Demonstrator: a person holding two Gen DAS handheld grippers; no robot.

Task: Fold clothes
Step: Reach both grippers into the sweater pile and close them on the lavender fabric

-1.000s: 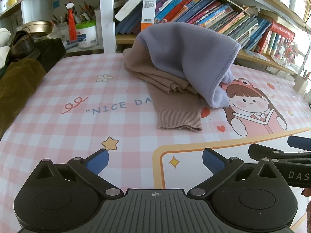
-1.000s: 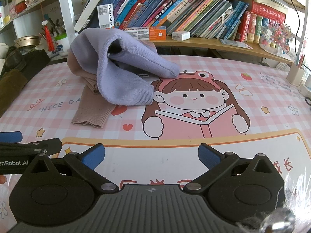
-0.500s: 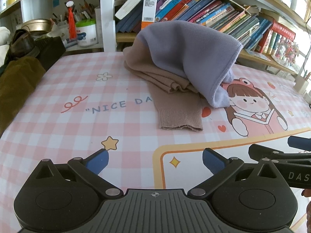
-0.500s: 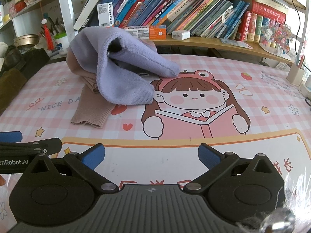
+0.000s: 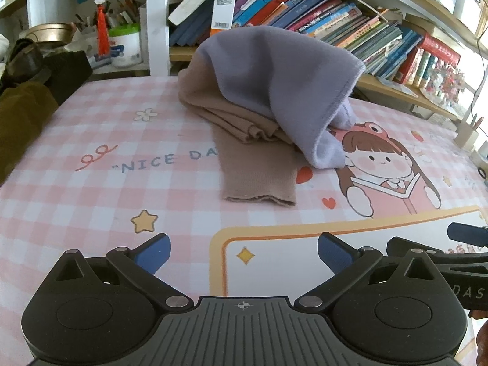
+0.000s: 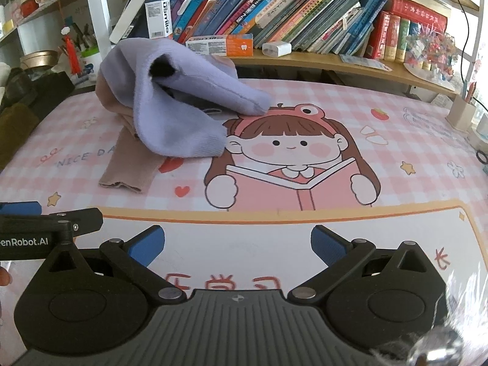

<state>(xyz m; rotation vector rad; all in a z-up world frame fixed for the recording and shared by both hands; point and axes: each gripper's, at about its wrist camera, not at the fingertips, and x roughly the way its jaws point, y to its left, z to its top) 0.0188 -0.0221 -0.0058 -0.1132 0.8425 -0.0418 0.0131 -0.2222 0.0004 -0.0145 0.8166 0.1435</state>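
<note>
Both the left claw (image 5: 242, 253) and right claw (image 6: 238, 244) gape wide, empty, near the lavender fleece garment (image 5: 280, 82): soft, light, floppy; best pinched at its stitched hem, above the tan knit sleeve (image 5: 259, 170).

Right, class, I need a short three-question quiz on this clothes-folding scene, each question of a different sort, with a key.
1. True or false: the purple garment lies on top of the brown garment.
2. Which is shut on cloth? A. left gripper B. right gripper C. neither
3. Fill in: the garments lie on a pink checked ____.

Key: 1 true; 2 C; 3 mat.
</note>
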